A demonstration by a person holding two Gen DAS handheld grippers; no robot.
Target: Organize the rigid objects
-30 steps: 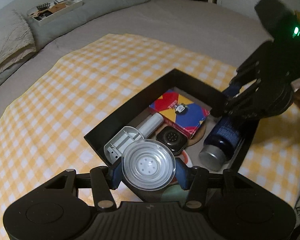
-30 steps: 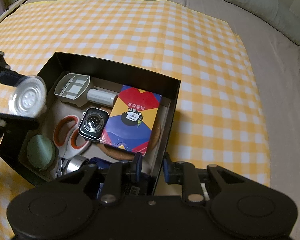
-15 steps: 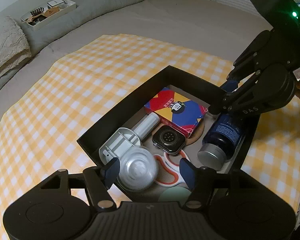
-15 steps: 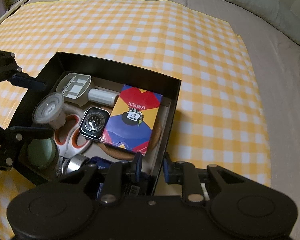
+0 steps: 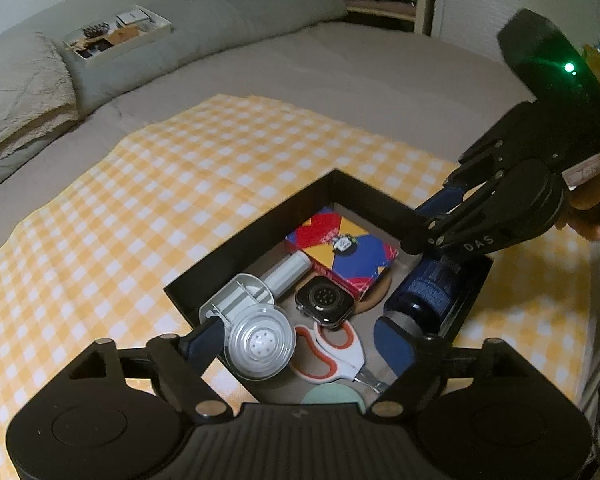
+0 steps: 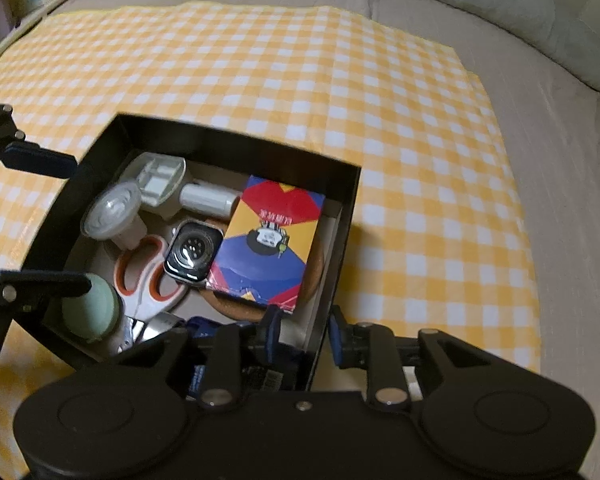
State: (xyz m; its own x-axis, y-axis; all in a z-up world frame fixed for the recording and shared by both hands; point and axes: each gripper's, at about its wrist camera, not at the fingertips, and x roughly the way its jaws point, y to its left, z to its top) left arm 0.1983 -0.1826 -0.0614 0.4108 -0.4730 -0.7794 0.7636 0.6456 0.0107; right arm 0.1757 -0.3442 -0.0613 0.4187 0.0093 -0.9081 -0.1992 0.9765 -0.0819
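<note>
Matt black box [image 6: 342, 216], glossy watch [image 6: 193, 251]

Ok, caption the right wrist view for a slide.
Right gripper straddles the black box wall; watch, scissors and card box inside.

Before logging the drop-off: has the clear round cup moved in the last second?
Yes. The clear round cup went from above the black box's left wall down inside.

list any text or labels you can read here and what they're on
"DAS": white letters on the right gripper.
Colourful box: printed characters, too blurred to read.
Blue bottle: label print too small to read.
Cream tag on the right gripper's body: illegible.
</note>
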